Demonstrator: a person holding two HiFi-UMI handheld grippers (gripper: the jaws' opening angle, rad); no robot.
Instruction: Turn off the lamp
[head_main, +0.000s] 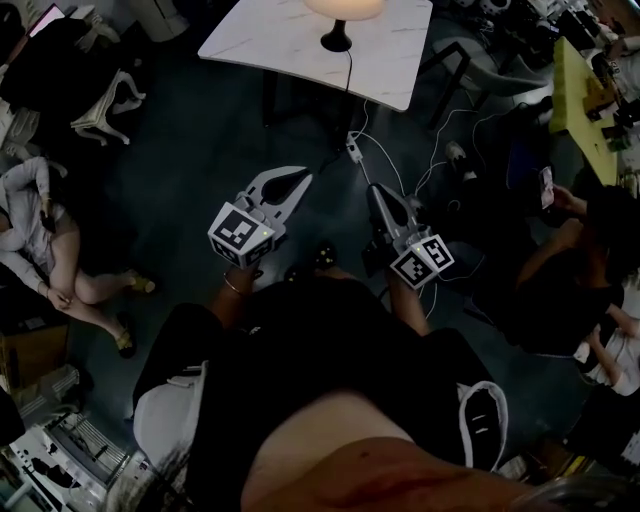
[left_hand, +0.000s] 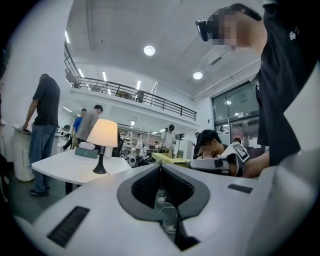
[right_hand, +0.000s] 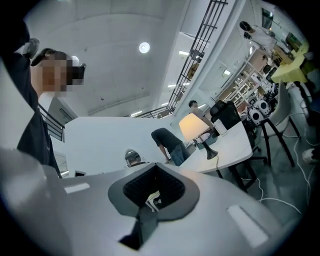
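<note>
Head view shows me the lit lamp (head_main: 343, 8) standing on the white counter (head_main: 400, 60), well apart from both tools. My left hand-held gripper (head_main: 300, 180) and right hand-held gripper (head_main: 378, 190) are both closed on nothing, over the dark floor (head_main: 190, 150), pointing toward the counter.

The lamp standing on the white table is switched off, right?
No, the lamp is switched on: its shade glows brightly in the left gripper view. It does stand on the white table.
</note>
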